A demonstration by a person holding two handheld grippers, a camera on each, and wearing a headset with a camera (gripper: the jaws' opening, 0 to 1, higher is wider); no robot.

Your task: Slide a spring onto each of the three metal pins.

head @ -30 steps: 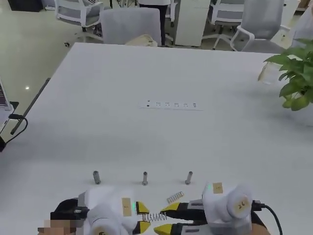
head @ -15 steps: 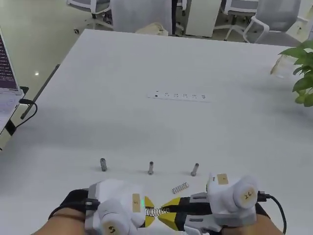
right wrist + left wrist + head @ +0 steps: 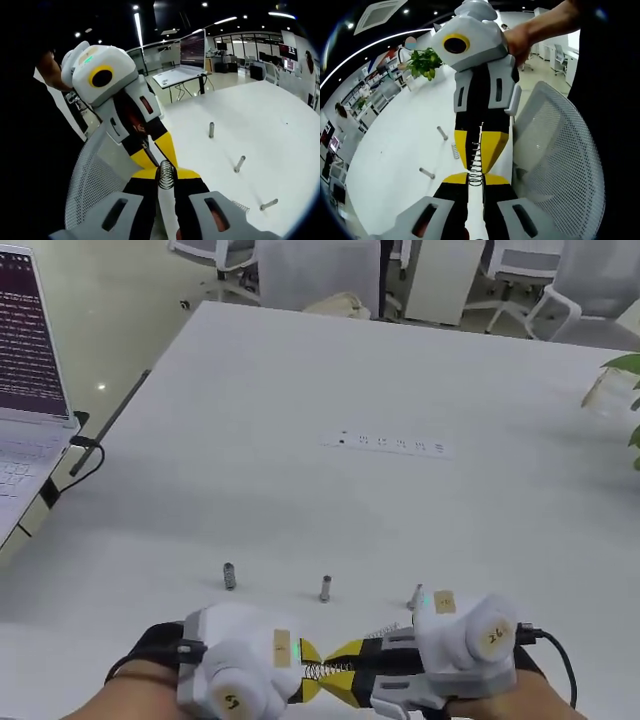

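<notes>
currently the left hand-held gripper [image 3: 306, 682] and the right hand-held gripper [image 3: 338, 680] both pinch one spring [image 3: 320, 672], tip to tip, low over the near bench [image 3: 300, 500] edge. best let one side release, keep the coil end free, and line it over the bare-looking middle pin [image 3: 325, 588].

At bottom centre the left gripper [image 3: 306, 674] and right gripper [image 3: 338, 672] meet tip to tip, both gripping a spring [image 3: 321, 672]. Just above them is a row of pins: left pin [image 3: 230, 576], middle pin [image 3: 325, 588], right pin [image 3: 415, 597]. A loose spring [image 3: 381, 631] lies below the right pin. Strip [image 3: 390, 445] mid-frame, laptop [image 3: 25, 390] upper left.
</notes>
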